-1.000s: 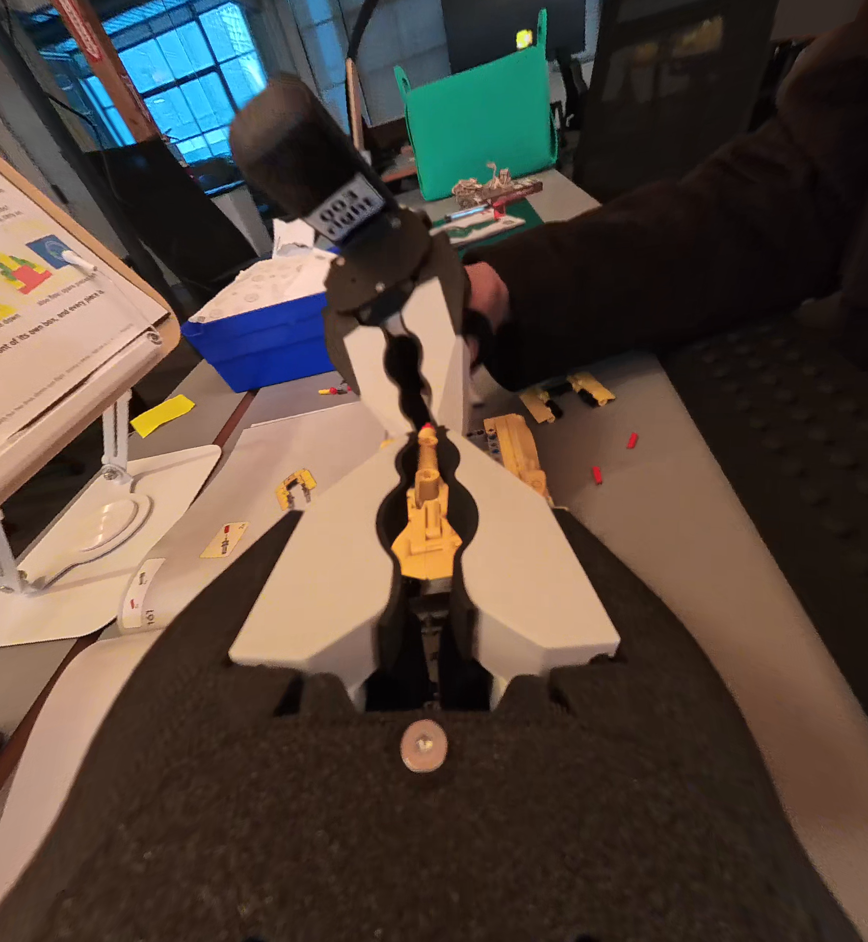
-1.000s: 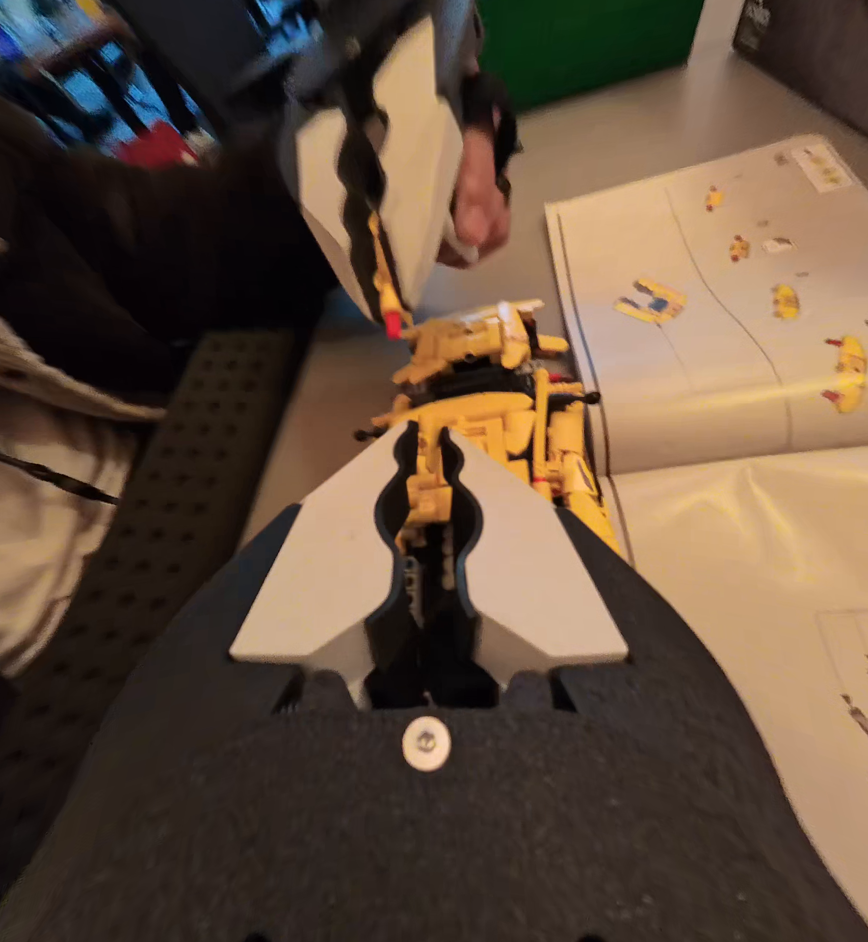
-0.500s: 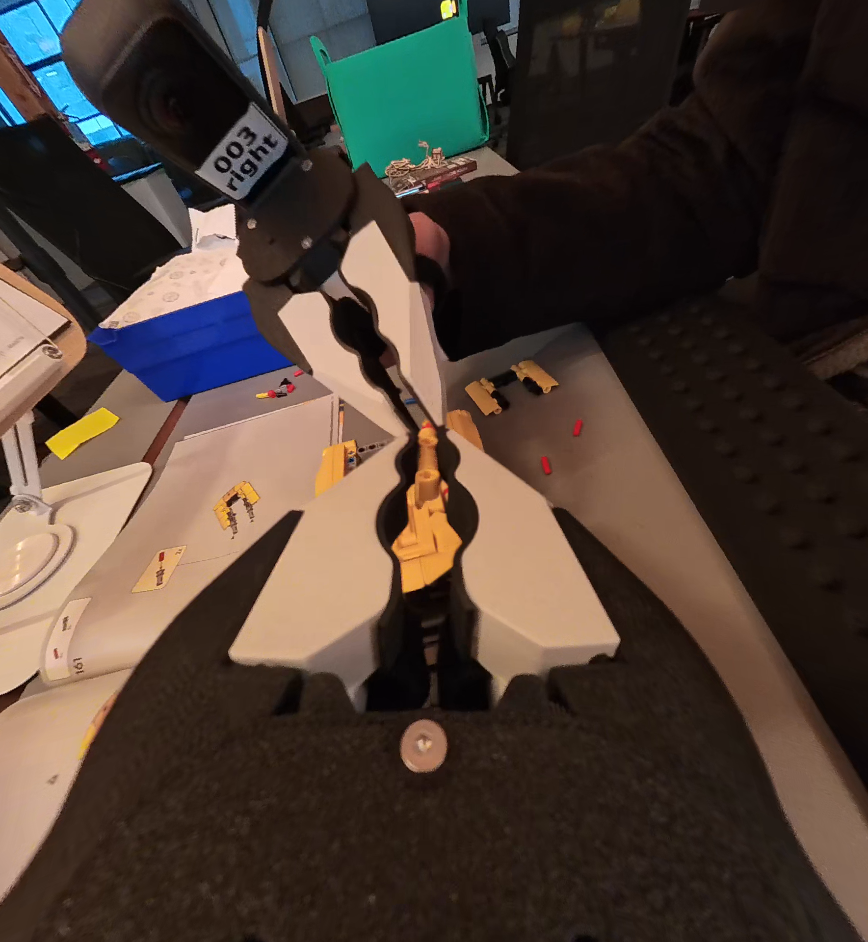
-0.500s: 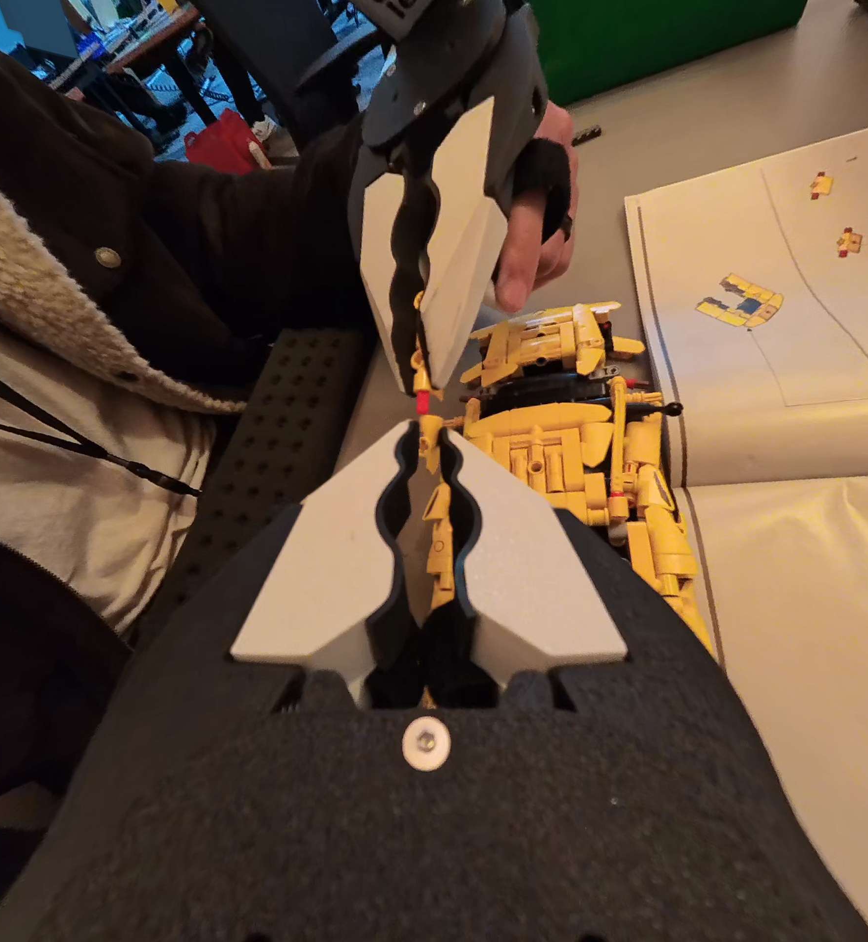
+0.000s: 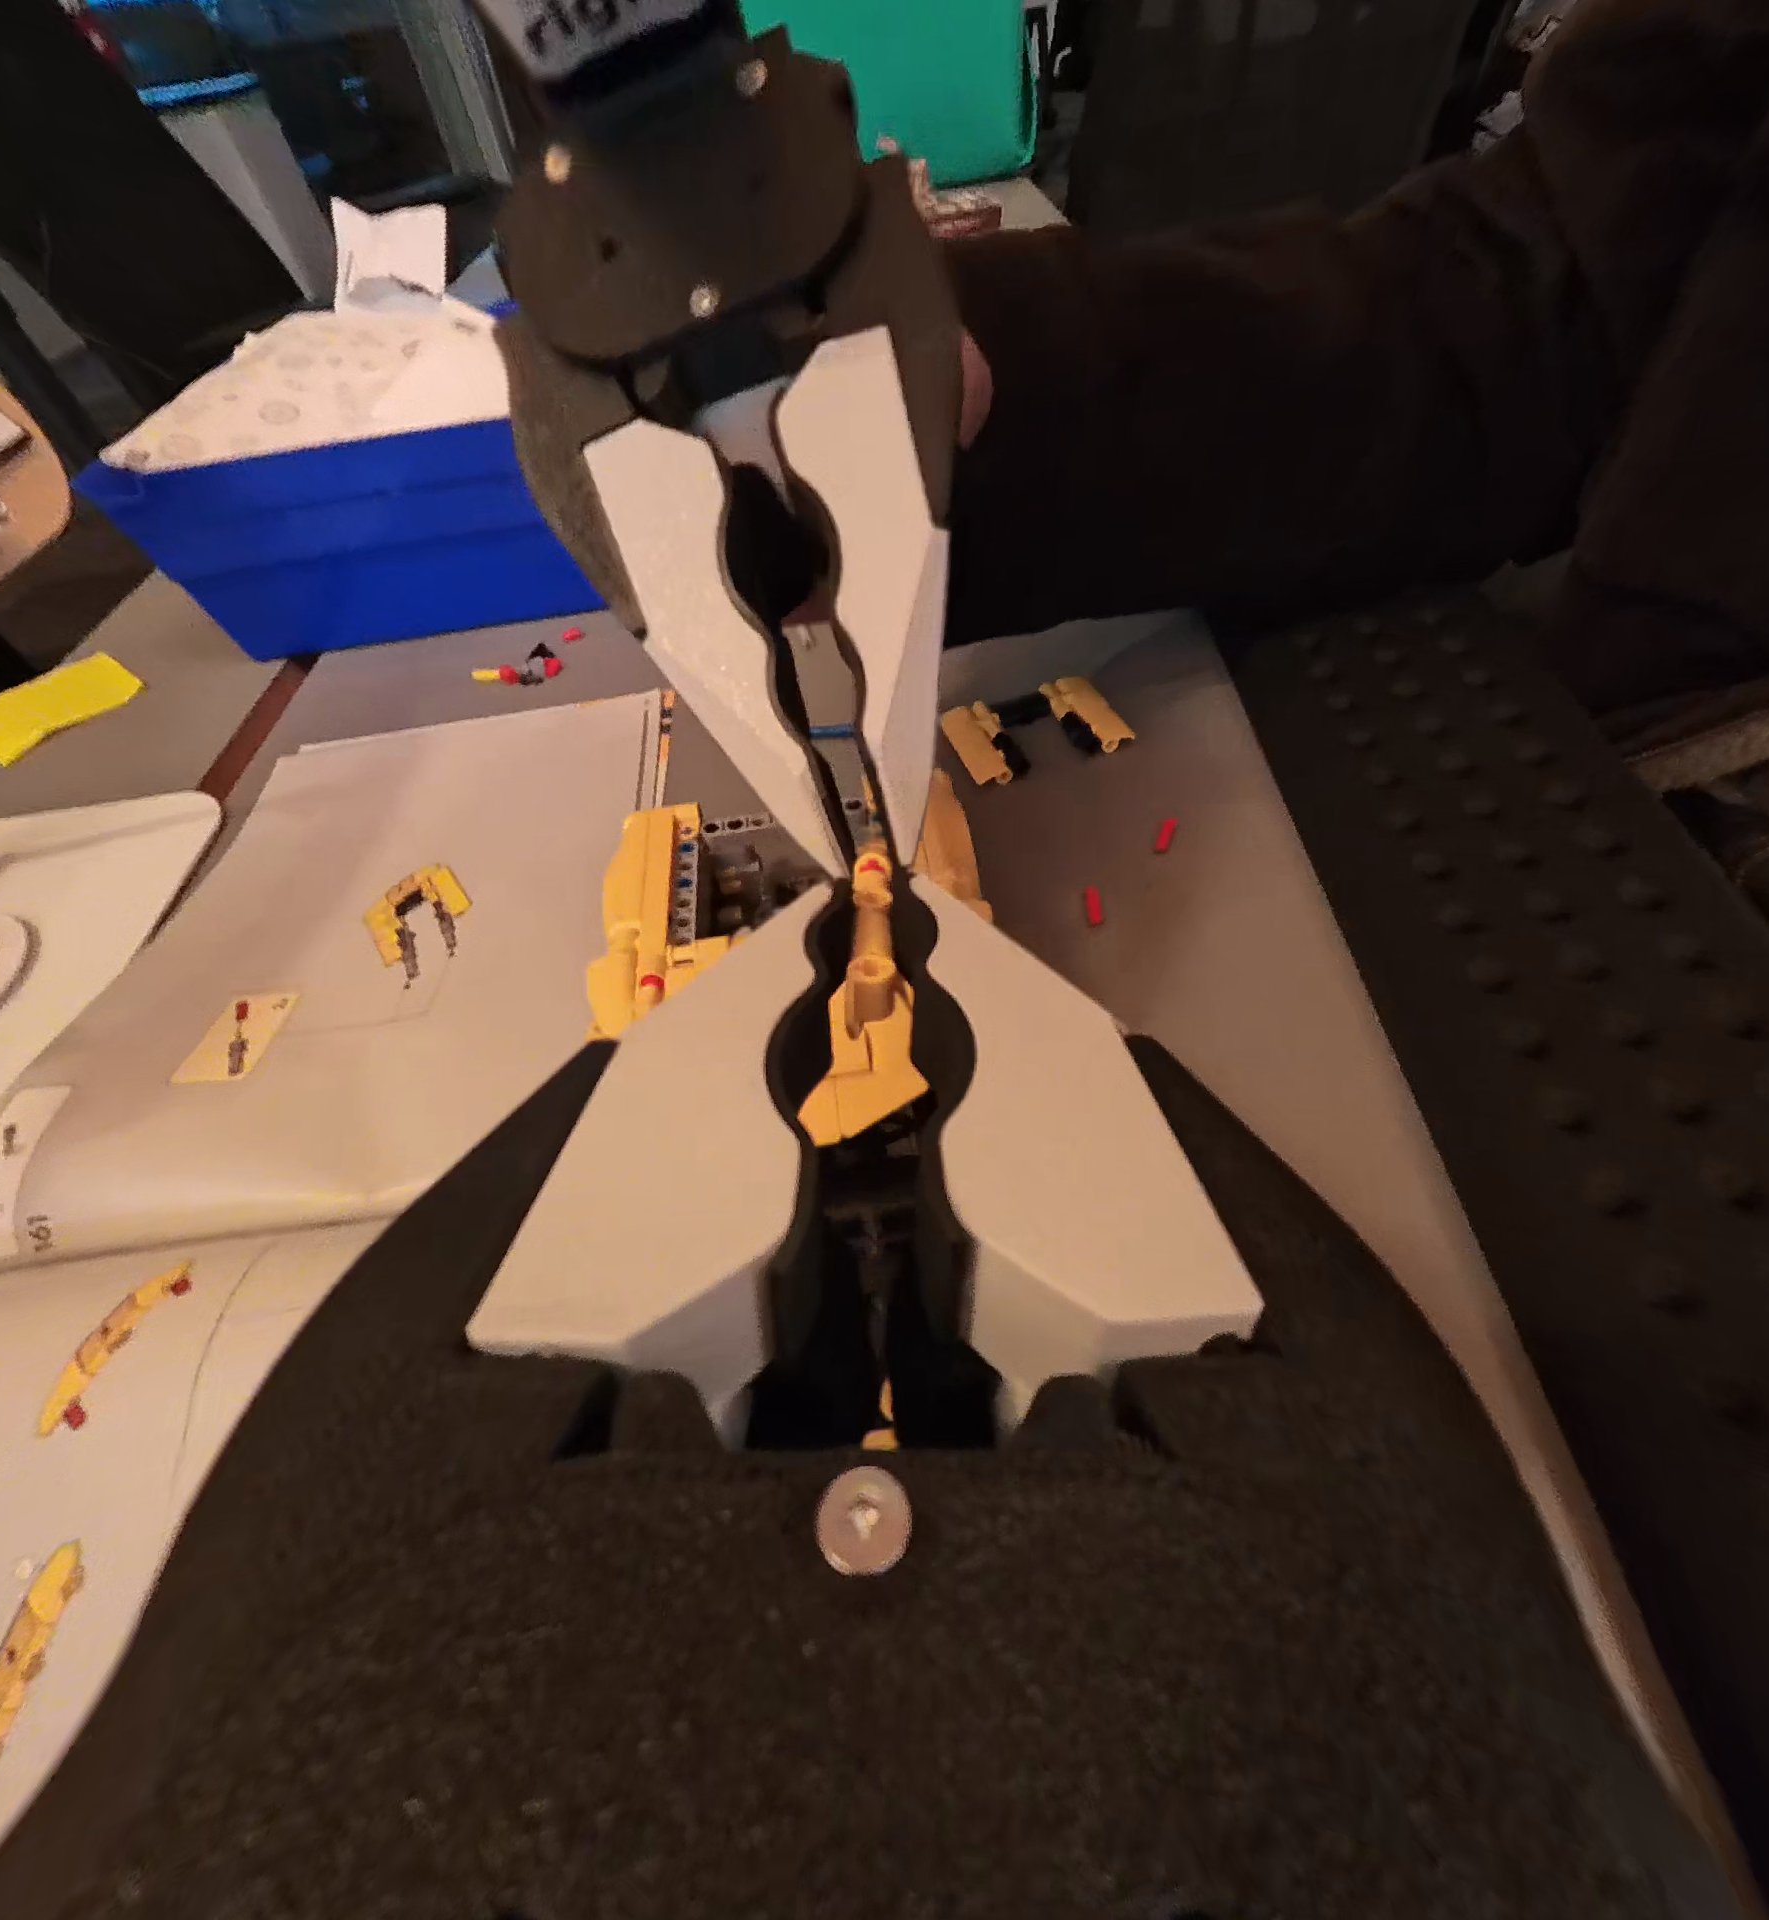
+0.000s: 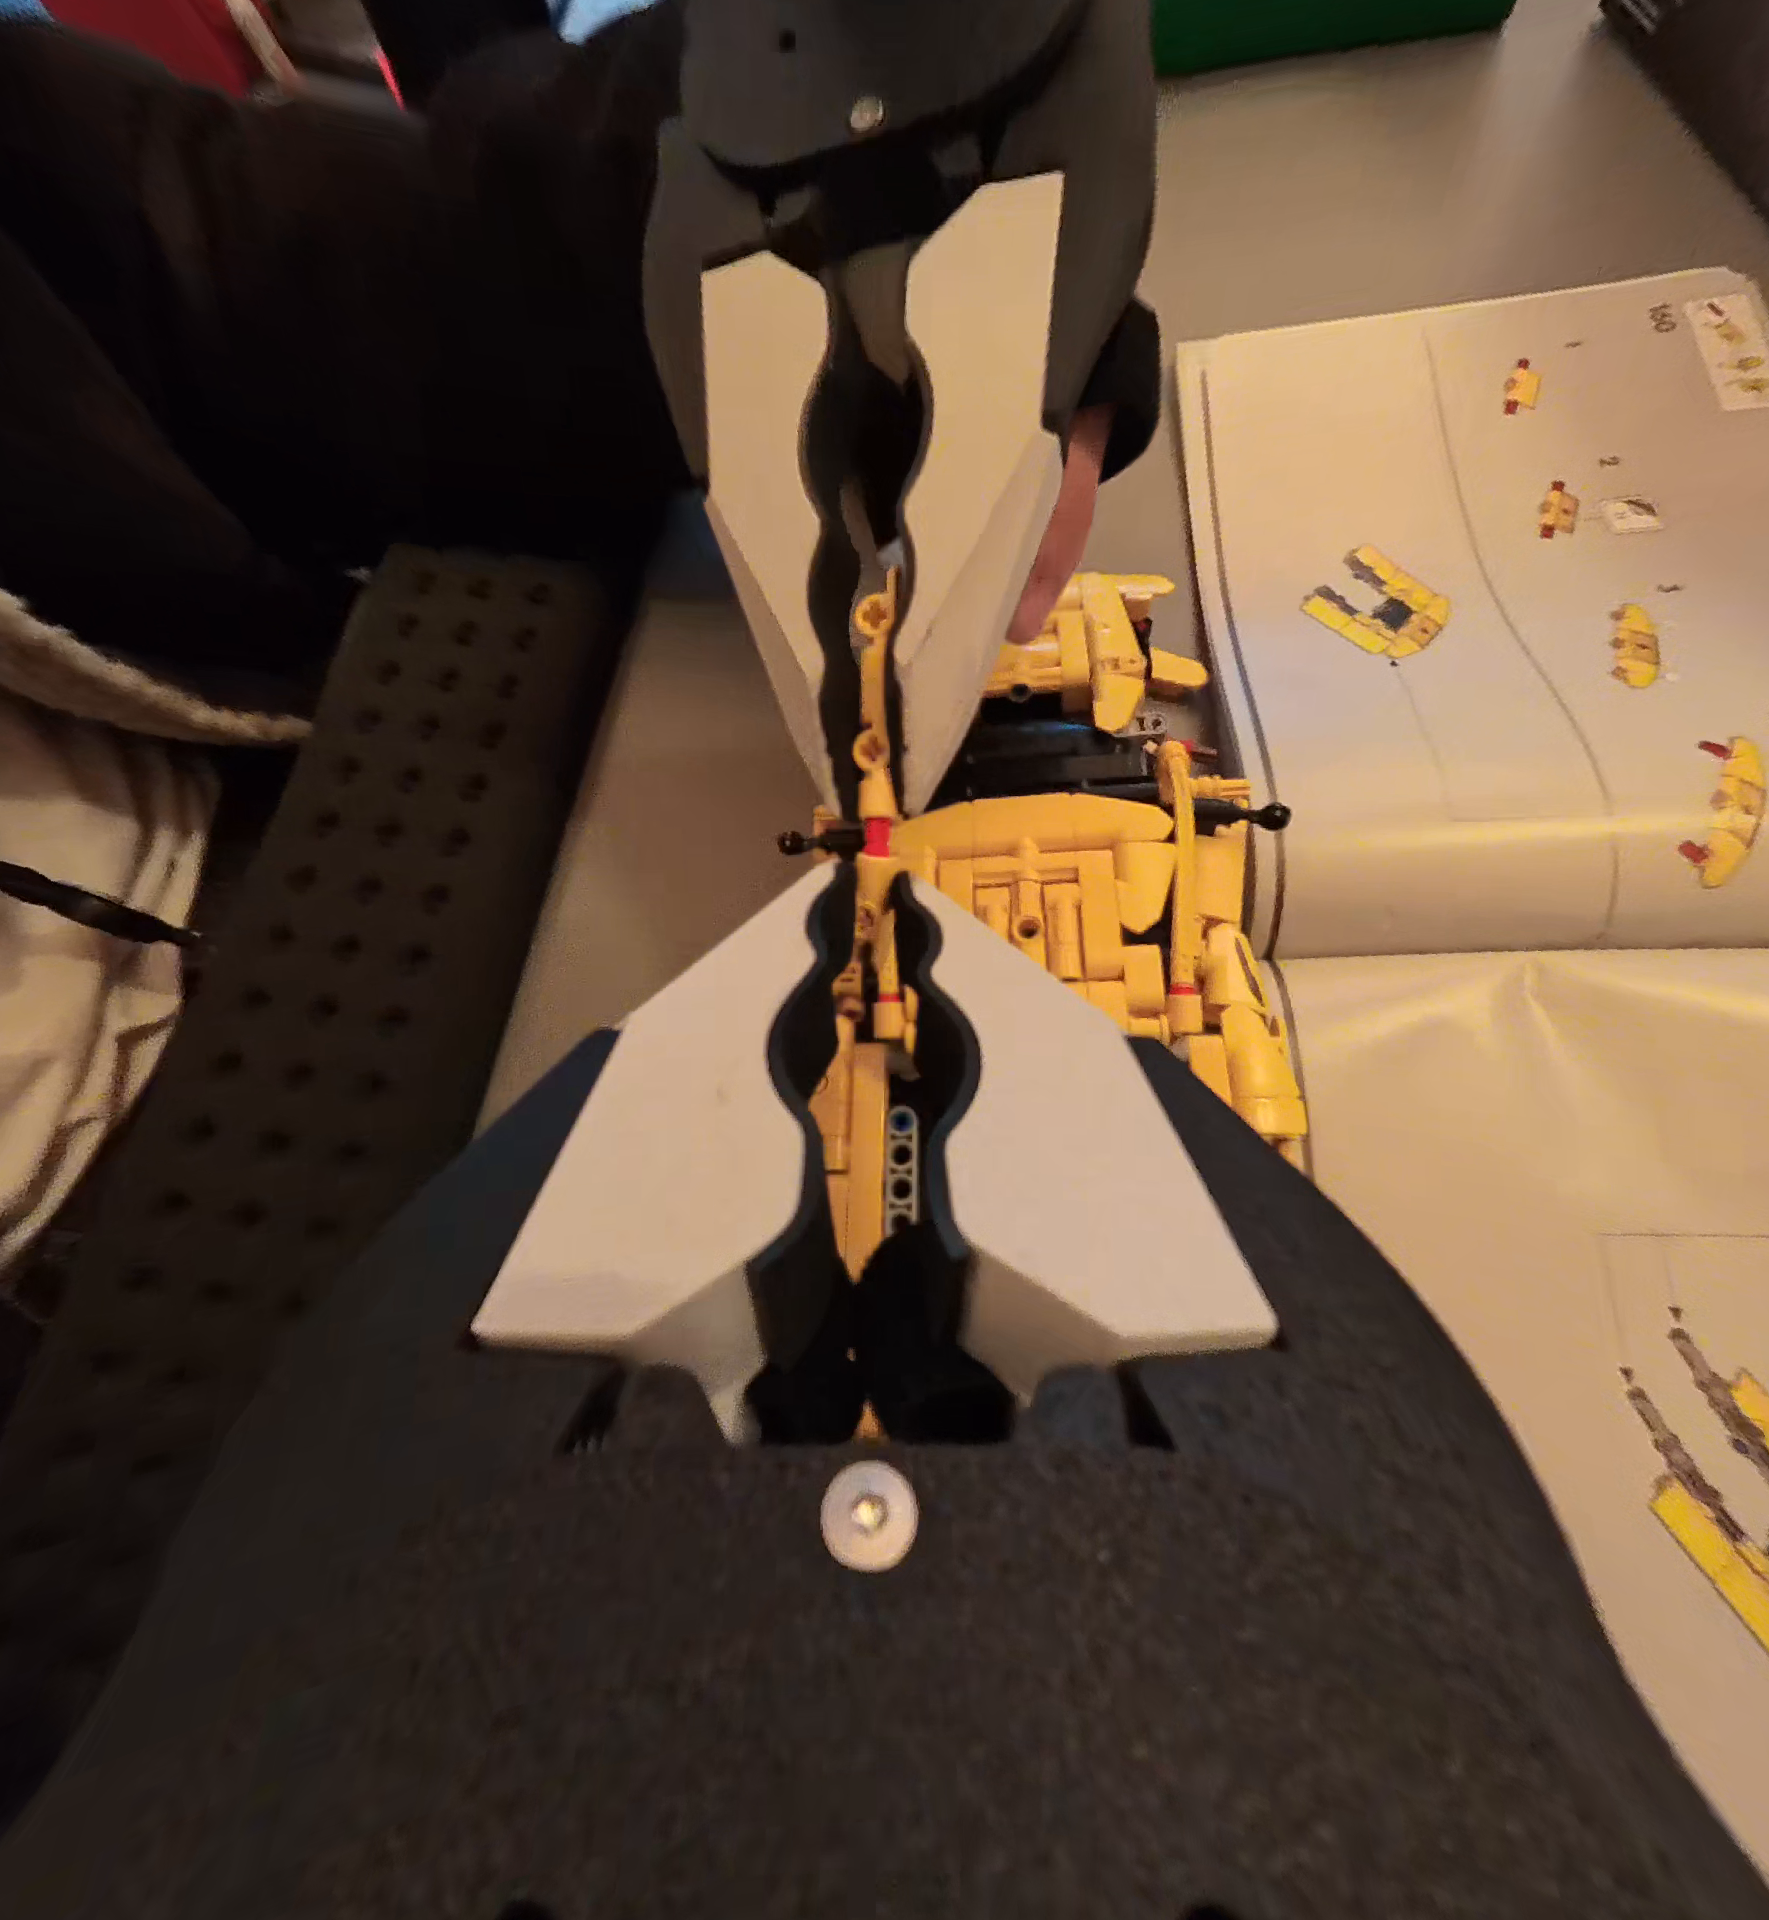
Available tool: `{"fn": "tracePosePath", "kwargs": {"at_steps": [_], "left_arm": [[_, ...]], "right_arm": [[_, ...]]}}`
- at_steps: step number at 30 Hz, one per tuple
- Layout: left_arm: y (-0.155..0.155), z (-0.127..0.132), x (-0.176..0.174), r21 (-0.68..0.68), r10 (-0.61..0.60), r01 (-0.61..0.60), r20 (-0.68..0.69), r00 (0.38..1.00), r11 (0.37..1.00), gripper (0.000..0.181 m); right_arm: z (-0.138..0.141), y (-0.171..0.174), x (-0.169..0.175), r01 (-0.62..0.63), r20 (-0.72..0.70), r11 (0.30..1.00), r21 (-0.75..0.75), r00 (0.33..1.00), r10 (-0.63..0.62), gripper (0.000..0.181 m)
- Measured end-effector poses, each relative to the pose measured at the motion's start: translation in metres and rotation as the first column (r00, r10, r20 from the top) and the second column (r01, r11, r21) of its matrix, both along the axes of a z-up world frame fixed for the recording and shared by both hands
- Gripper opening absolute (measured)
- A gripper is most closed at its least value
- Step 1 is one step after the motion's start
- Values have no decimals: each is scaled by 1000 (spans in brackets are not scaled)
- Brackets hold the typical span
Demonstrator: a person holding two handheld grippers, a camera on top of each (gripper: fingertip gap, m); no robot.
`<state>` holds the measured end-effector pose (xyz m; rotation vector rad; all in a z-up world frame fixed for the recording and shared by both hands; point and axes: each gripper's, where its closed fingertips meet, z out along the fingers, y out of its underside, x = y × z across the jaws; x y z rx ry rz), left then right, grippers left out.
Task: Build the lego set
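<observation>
My left gripper (image 5: pixel 869 885) is shut on a small yellow lego piece (image 5: pixel 864 1039) with a red pin at its tip. My right gripper (image 6: pixel 864 875) is shut on a yellow sub-assembly with a grey holed beam (image 6: pixel 901 1153). The two grippers face each other tip to tip above the table. In the right wrist view the left gripper (image 6: pixel 864 805) comes down from above, and its piece meets mine at the red pin (image 6: pixel 875 831). In the left wrist view the right gripper (image 5: pixel 859 847) points down at my tips. The larger yellow model (image 6: pixel 1067 883) lies on the table just beyond.
An open instruction booklet (image 6: pixel 1482 623) lies beside the model. A blue box (image 5: pixel 340 520), a yellow note (image 5: pixel 49 701) and a white stand base (image 5: pixel 28 935) are at the left. Loose red pins (image 5: pixel 1093 904) and yellow parts (image 5: pixel 1036 717) lie near a black dotted mat (image 5: pixel 1586 935). Left and right tips are no more than a few centimetres apart.
The grippers have drawn closer together, both still shut. The gap between the red pin and the right gripper's sub-assembly has closed, and the pieces now touch.
</observation>
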<state>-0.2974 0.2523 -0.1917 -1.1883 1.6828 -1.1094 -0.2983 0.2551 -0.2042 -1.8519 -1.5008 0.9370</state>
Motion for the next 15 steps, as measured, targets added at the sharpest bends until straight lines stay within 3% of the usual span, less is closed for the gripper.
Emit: {"fn": "tracePosePath", "kwargs": {"at_steps": [4, 10, 15], "left_arm": [[3, -1, -1, -46, 19, -20, -27, 999, 999, 7], [-2, -18, -1, 4, 16, -15, -145, 989, 1000, 7], [-4, -10, 2, 12, 20, -18, -113, 993, 1000, 7]], "right_arm": [[0, 3, -1, 18, 35, 998, 59, 999, -20, 6], [-18, 0, -2, -8, 203, 991, 133, 979, -19, 5], [-9, -2, -1, -7, 122, 998, 65, 992, -1, 4]]}}
